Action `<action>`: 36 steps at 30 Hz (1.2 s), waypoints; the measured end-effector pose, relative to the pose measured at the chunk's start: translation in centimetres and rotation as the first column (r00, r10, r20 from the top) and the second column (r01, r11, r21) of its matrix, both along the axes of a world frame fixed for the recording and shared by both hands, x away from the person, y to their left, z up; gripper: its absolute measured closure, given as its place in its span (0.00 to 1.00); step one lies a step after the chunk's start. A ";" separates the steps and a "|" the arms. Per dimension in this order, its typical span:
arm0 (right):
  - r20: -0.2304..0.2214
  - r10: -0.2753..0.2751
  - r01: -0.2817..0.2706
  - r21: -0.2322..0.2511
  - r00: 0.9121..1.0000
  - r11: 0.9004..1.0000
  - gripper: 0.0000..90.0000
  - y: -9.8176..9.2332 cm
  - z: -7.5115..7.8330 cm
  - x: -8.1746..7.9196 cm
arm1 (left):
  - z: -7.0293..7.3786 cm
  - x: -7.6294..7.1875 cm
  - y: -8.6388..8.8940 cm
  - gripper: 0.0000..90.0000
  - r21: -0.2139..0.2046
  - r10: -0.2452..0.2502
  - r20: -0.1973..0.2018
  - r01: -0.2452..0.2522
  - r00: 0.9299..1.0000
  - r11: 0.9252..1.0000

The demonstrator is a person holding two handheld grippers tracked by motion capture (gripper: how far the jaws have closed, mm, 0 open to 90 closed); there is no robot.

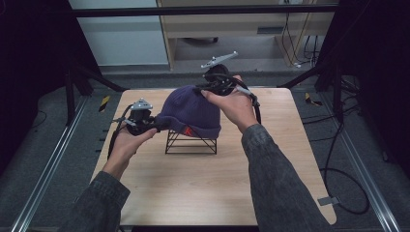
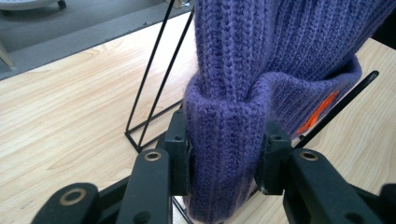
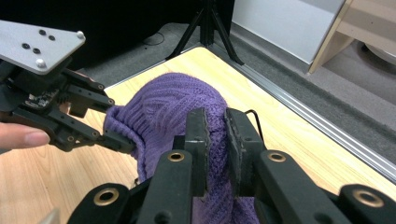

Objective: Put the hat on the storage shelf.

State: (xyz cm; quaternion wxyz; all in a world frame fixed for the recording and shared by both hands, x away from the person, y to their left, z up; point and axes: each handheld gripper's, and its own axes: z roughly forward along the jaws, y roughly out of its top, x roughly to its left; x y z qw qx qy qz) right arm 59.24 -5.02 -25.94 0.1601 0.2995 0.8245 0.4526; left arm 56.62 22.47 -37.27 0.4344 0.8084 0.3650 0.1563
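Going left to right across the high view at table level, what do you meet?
Left gripper clamped on the brim → purple ribbed knit beanie on a black wire stand → right gripper pinching the beanie's far side.

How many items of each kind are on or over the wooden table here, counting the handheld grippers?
Purple knitted beanie hat: 1
Black wire-frame stand under the hat: 1
Handheld two-jaw grippers: 2, the left gripper and the right gripper, each clamped on the hat
Total: 4

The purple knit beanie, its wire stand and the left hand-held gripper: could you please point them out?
purple knit beanie [image 1: 193,108], high view, crown.
wire stand [image 1: 191,143], high view, front struts.
left hand-held gripper [image 2: 226,158], left gripper view, between jaws, shut on cuff.
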 end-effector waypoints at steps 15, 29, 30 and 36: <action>-0.003 0.033 -0.033 -0.020 0.999 0.999 0.89 1.5 -0.4 -0.2 | -1.2 -0.3 0.9 0.60 -0.045 0.011 -0.027 -0.013 1.000 0.999; -0.043 0.050 -0.052 -0.062 0.998 0.997 0.89 2.3 -2.5 -0.2 | -3.4 -0.3 0.7 0.66 -0.016 0.029 -0.056 -0.030 0.998 0.999; -0.042 0.049 -0.052 -0.067 0.998 0.996 0.89 2.3 -2.6 -0.2 | -3.5 -0.3 0.6 0.66 -0.013 0.030 -0.055 -0.030 0.998 0.999; -0.068 0.048 -0.053 -0.079 0.997 0.995 0.89 2.2 -3.7 -0.3 | -4.1 -0.3 0.5 0.67 0.006 0.032 -0.068 -0.032 0.997 0.999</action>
